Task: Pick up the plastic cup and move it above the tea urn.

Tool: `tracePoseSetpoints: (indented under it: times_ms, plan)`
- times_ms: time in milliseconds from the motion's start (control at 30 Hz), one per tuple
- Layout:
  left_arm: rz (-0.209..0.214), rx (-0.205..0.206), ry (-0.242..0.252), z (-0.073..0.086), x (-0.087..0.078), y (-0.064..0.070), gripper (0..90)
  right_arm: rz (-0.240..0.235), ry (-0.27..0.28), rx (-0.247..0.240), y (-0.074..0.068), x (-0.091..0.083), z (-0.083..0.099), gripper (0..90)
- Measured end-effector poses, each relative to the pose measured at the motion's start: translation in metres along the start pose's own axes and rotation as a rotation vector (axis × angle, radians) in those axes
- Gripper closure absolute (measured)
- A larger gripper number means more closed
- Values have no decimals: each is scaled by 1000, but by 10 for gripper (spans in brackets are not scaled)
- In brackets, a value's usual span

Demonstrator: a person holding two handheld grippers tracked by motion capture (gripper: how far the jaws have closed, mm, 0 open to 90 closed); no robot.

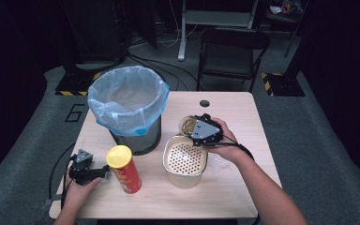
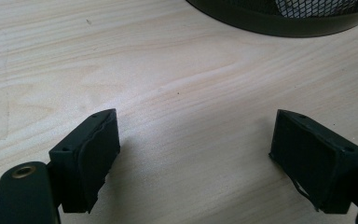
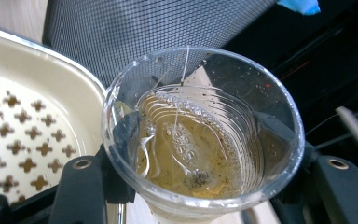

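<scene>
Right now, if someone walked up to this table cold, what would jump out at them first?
Probably the clear plastic cup of yellowish liquid with a tea bag in it, clamped in the right gripper beside the cream perforated strainer basket. Next, the black mesh bin with its pale blue liner at the table's far left, and the red chip can with a yellow lid standing by the open left gripper.

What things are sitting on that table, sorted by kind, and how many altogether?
Bins: 1, a mesh bin with a pale blue liner
Tall cans: 1, red can with a yellow lid
Strainer baskets: 1, cream basket with holes
Clear cups: 1, cup of brownish liquid, clamped in the right gripper
Total: 4
</scene>
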State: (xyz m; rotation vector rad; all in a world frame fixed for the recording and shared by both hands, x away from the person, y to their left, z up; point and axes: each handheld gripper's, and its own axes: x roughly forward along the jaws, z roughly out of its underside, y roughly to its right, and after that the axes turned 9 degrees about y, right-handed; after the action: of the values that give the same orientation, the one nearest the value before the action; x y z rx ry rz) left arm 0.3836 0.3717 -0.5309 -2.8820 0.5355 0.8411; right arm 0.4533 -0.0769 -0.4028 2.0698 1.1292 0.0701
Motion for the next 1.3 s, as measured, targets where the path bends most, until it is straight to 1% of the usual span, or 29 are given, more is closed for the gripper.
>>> tracePoseSetpoints:
  times_ms: [133,167,200,233,267,300,333,367,400,433,467,500,533,567,600,633,667,733,767,800,867,933,967,1033,1067,1100,1133,1200,1300]
  plan:
    - [0,1,-1,0,0,0,152,29,-10,-105,-10,-2,-5,386]
    - [0,0,0,0,0,0,152,43,-16,-148,-13,-2,-7,388]
    - [0,0,0,0,0,0,152,63,-35,-199,-16,-2,-8,389]
    - [0,0,0,0,0,0,152,63,-35,-199,-16,-2,-8,389]
    - [0,0,0,0,0,0,152,88,-62,-288,-23,-2,-11,391]
    - [0,0,0,0,0,0,152,94,-69,-324,-26,-2,-11,392]
    - [0,0,0,0,0,0,152,94,-69,-324,-26,-2,-11,392]
    - [0,0,0,0,0,0,152,105,-97,-446,-33,-2,-14,396]
    - [0,0,0,0,0,0,152,105,-97,-446,-33,-2,-14,396]
    - [0,0,0,0,0,0,152,105,-99,-471,-35,-3,-15,398]
    - [0,0,0,0,0,0,152,130,-108,-581,-41,-5,-18,399]
    - [0,0,0,0,0,0,152,133,-115,-620,-43,-6,-19,400]
    - [0,0,0,0,0,0,152,140,-119,-671,-46,-6,-19,400]
    - [0,0,-1,0,0,0,152,155,-122,-734,-49,-7,-20,400]
    - [0,0,0,0,0,0,152,156,-128,-779,-51,-7,-21,400]
    - [0,0,0,0,0,0,152,156,-128,-779,-51,-7,-21,400]
    - [0,0,0,0,0,0,152,176,-144,-859,-55,-8,-20,400]
    - [0,0,0,0,0,0,152,197,-151,-935,-57,-9,-21,401]
    - [0,0,0,0,0,0,152,197,-151,-935,-57,-9,-21,401]
    - [0,0,0,0,0,0,152,214,-171,-1031,-59,-9,-20,402]
    - [0,-1,0,0,0,0,152,210,-181,-1059,-59,-9,-20,402]
    - [0,0,0,0,0,0,152,217,-188,-1123,-61,-10,-20,402]
    - [0,0,0,0,0,0,152,200,-187,-1115,-61,-10,-19,402]
    - [0,0,0,0,0,0,152,195,-188,-1133,-62,-10,-20,402]
    - [0,0,0,0,0,0,152,197,-192,-1151,-63,-11,-21,402]
    - [0,0,0,0,0,0,152,191,-191,-1156,-62,-11,-22,402]
    - [0,-1,0,0,0,0,152,193,-188,-1142,-61,-12,-22,401]
    - [0,0,0,0,0,0,152,197,-187,-1140,-61,-13,-22,401]
    - [0,-1,0,0,0,0,152,183,-188,-1154,-61,-14,-23,400]
